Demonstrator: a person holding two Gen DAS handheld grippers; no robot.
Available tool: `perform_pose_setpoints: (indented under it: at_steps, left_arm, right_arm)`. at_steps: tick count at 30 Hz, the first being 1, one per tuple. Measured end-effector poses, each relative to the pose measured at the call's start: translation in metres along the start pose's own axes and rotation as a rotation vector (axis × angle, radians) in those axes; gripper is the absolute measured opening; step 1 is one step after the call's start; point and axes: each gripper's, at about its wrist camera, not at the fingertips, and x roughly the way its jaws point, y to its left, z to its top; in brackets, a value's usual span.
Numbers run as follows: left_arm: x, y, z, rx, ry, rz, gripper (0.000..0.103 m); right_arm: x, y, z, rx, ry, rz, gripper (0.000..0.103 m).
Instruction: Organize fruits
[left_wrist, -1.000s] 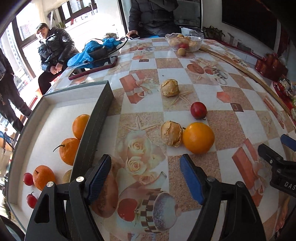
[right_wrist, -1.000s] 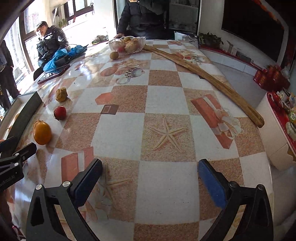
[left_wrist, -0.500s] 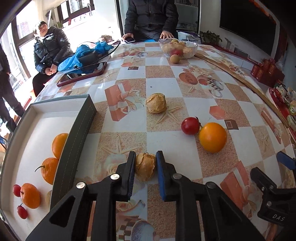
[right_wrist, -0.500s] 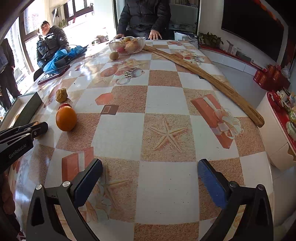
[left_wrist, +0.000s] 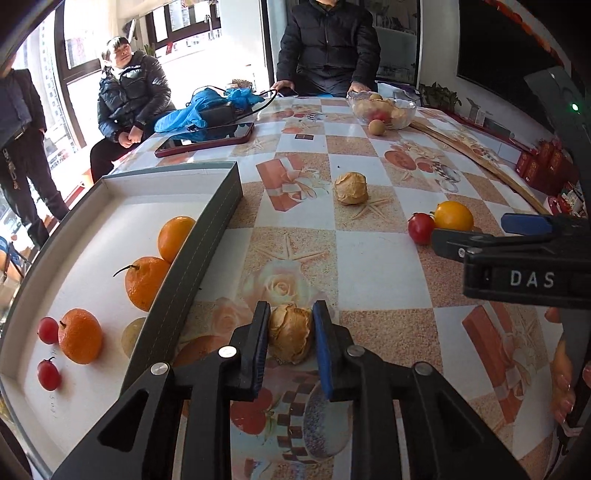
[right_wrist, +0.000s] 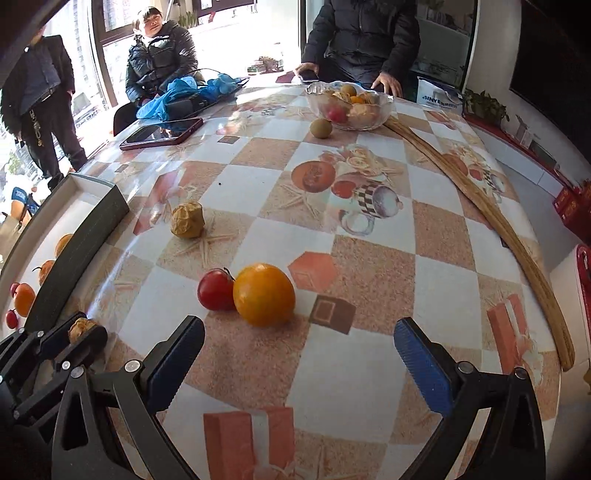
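Note:
My left gripper (left_wrist: 290, 336) is shut on a papery husked fruit (left_wrist: 290, 332), right of the tray wall; the right wrist view shows this gripper (right_wrist: 83, 330) at lower left. The white tray (left_wrist: 207, 251) holds three oranges (left_wrist: 146, 282), two cherry tomatoes (left_wrist: 48, 374) and a pale fruit. A second husked fruit (left_wrist: 351, 188) lies farther out on the table. My right gripper (right_wrist: 299, 332) is open, with a yellow-orange fruit (right_wrist: 264, 293) and a red tomato (right_wrist: 216, 290) just beyond its fingertips. The left wrist view shows it (left_wrist: 472, 230) beside that pair.
A glass bowl (right_wrist: 349, 103) of fruit stands at the far side with a brown fruit (right_wrist: 320, 128) beside it. A long wooden stick (right_wrist: 480, 206) runs along the right edge. A phone (left_wrist: 205, 138) and blue bag lie far left. People sit and stand behind the table.
The left gripper went from open to shut on the husked fruit and now holds it. The right gripper swung left, so the yellow-orange fruit and tomato now sit in front of its open fingers.

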Motion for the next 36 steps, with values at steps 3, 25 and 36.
perform_pose_setpoints:
  at_steps: [3, 25, 36]
  left_arm:
    - [0.001, 0.0, 0.001, -0.006, 0.001, -0.005, 0.028]
    - [-0.006, -0.021, -0.008, 0.01, -0.02, -0.103, 0.031]
    - [-0.006, -0.028, -0.008, 0.043, -0.024, -0.065, 0.031]
  right_arm:
    - [0.013, 0.003, 0.01, -0.003, 0.021, 0.042, 0.065]
    - [-0.054, -0.046, -0.09, 0.151, -0.106, -0.051, 0.035]
    - [-0.054, -0.047, -0.091, 0.155, -0.109, -0.053, 0.035]
